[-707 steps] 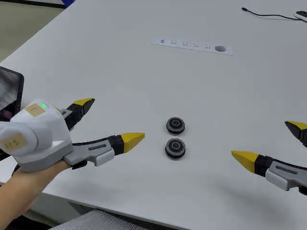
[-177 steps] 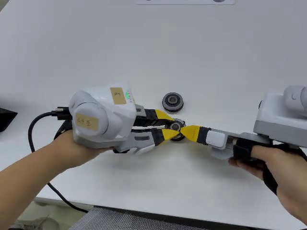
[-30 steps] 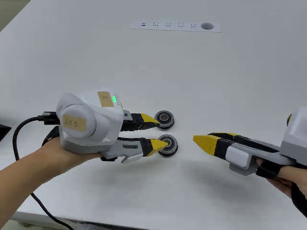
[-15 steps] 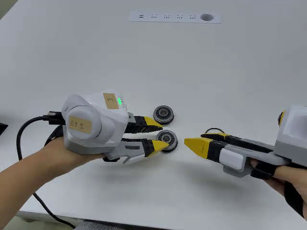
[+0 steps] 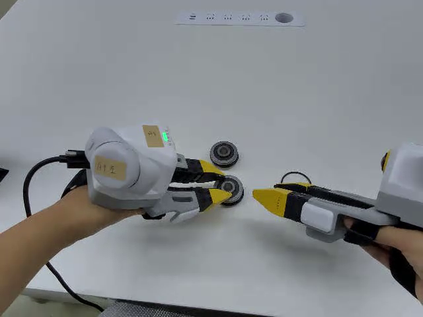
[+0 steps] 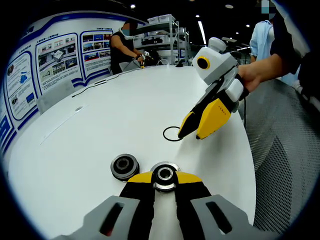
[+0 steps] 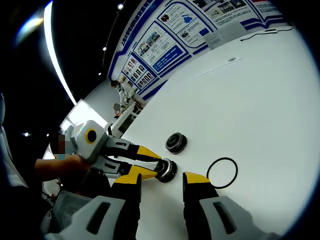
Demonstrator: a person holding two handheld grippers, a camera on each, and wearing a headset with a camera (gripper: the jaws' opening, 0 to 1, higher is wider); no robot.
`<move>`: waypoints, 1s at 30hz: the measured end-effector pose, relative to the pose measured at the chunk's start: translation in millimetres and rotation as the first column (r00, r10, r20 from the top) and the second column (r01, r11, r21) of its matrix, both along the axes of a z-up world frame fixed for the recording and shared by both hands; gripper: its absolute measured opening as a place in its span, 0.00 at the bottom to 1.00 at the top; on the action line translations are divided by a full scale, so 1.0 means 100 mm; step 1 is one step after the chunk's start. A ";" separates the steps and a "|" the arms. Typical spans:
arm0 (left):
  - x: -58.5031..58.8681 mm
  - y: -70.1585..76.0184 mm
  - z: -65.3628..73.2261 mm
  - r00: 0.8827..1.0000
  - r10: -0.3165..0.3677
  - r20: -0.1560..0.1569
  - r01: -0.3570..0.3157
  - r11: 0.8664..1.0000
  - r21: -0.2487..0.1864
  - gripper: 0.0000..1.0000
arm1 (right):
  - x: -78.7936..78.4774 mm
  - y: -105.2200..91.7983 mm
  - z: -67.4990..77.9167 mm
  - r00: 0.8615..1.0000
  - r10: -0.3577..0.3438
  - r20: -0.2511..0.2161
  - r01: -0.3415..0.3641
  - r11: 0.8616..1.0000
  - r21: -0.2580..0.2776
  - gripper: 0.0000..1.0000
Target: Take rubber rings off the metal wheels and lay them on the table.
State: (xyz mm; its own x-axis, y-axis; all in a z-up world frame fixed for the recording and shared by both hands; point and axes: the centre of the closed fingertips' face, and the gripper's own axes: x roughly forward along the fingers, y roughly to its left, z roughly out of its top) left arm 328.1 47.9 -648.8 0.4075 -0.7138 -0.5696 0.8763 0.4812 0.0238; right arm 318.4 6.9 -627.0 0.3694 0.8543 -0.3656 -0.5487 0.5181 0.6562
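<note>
1. Ahead of you, a white power strip [image 5: 240,18] lies flat, its sockets in a row and a round button at its right end.
2. Your left gripper view shows blue-framed wall posters [image 6: 55,55], a shelving rack [image 6: 162,35] and a person [image 6: 122,45] standing near it.

Plain white table [image 5: 198,86], no pattern; the thin round rubber ring [image 7: 222,158] on it is black. The small round metal wheel [image 6: 165,176] in the left gripper [image 5: 221,183] shows a silver rim around a black centre; the second round metal wheel [image 6: 125,166] is black at the edge around silver. Left gripper and right gripper [image 5: 272,193]: white and grey housings, black fingers [image 5: 274,199] with yellow tips.
</note>
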 end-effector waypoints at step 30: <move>-0.02 -0.03 0.01 0.998 -0.056 0.022 0.056 0.998 0.029 0.13 | 0.00 0.41 0.01 0.992 0.005 -0.123 0.004 0.998 0.070 0.52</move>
